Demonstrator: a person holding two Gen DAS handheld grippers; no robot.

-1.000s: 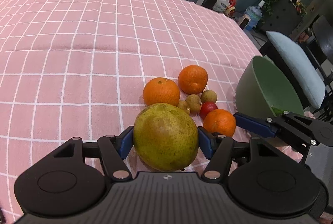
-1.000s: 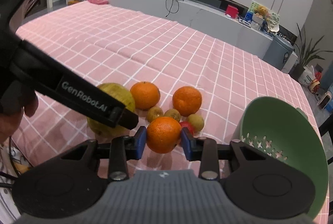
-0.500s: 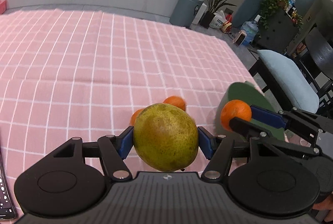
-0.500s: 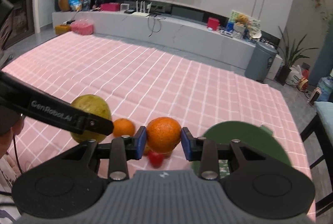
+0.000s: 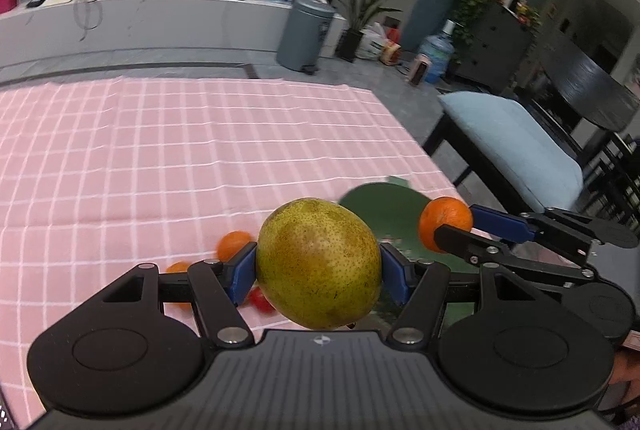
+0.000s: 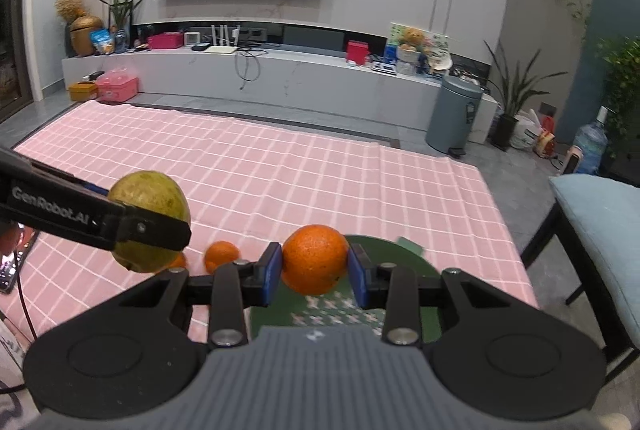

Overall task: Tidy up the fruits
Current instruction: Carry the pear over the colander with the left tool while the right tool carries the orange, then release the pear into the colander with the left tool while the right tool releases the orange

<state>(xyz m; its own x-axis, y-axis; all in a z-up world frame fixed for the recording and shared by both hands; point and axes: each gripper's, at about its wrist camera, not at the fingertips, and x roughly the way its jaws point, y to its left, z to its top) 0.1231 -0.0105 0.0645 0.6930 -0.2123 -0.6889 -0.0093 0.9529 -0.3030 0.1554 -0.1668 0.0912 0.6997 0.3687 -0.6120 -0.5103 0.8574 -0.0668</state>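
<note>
My left gripper (image 5: pixel 318 272) is shut on a large green-yellow pear (image 5: pixel 318 264), held up off the pink checked tablecloth (image 5: pixel 180 158). My right gripper (image 6: pixel 315 270) is shut on an orange (image 6: pixel 315 259), high above the green colander (image 6: pixel 400 258). In the left wrist view that orange (image 5: pixel 442 222) hangs to the right of the pear, over the colander (image 5: pixel 380 206). The right wrist view shows the pear (image 6: pixel 150 220) at left in the left gripper's fingers. Two more oranges (image 5: pixel 232 244) and a small red fruit (image 5: pixel 260 300) lie on the cloth below, partly hidden.
A blue-cushioned chair (image 5: pixel 516 146) stands off the table's right edge. The cloth's far edge (image 6: pixel 280 118) faces a low white TV bench and a grey bin (image 6: pixel 458 114). A phone and cable (image 6: pixel 12 270) lie at the table's left edge.
Both grippers have risen with their fruit, the pear and the orange lifted well off the cloth. The views tilted up, so the loose fruits and the colander dropped low in frame.
</note>
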